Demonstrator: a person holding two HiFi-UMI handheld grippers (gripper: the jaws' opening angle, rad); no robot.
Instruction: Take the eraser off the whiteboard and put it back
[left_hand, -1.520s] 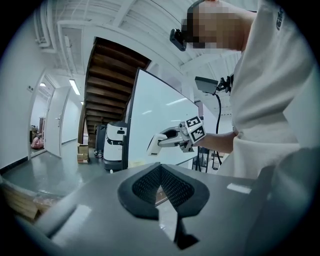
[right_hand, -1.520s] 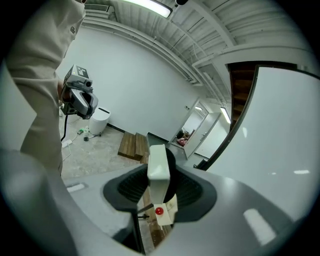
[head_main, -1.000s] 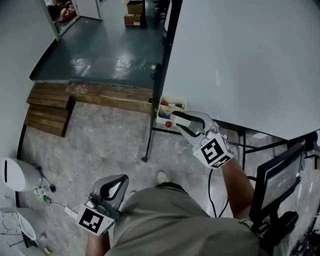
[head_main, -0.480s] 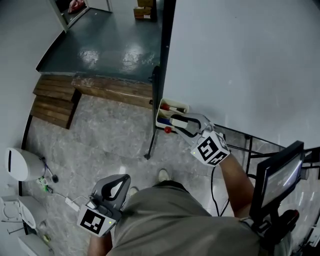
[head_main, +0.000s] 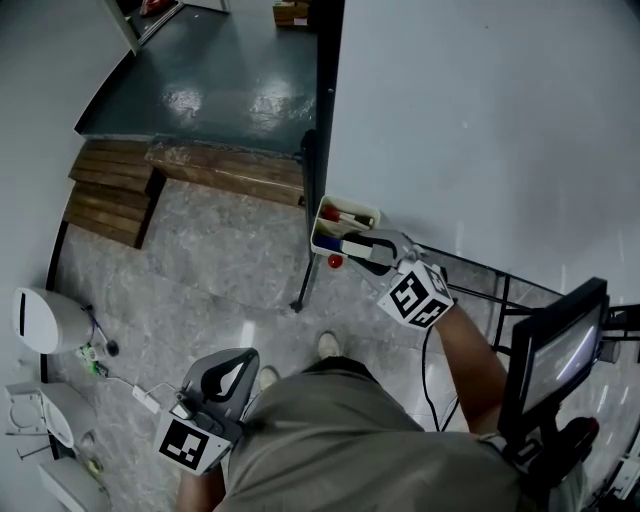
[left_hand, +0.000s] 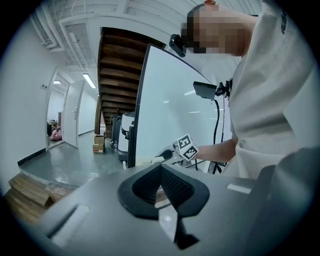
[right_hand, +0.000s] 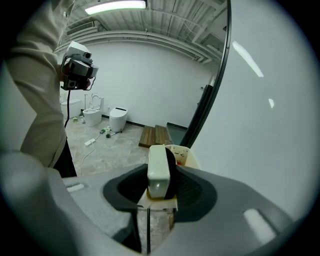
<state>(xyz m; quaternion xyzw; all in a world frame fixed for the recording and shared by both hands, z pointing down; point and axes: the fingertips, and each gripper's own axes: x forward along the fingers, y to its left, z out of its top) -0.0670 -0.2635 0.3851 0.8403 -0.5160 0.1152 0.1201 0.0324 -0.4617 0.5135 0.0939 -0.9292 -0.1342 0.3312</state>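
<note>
Left tongs (left_hand: 161, 169): pads met at the tip, nothing between them. In the head view they sat low beside the person's shirt (head_main: 350, 450), well apart from the whiteboard (head_main: 480, 130) and not involved

Right tongs (right_hand: 161, 189): closed on the eraser (right_hand: 158, 167), which stood between the pads with its end poking out past the tips. Eraser clear of the board, touching nothing but the pads

Eraser orientation (right gripper view): long axis ran along the line the tongs pointed. White plastic back faced left, dark felt side faced right

Key relation: the board face lay to the right of the held eraser, on the felt side, near but with a visible gap. Straight ahead and a little lower, just past the eraser's end, sat the cream marker box (right_hand: 184, 154) at the board's lower left corner, beside the black frame edge (head_main: 322, 120). Head view showed red and blue markers in that box

Judgement: right tongs were the only ones placed to return it. For the board face, the move is sideways to the right, felt first. For the box, it is forward and down. Could not tell from these views which spot the eraser belongs to
</note>
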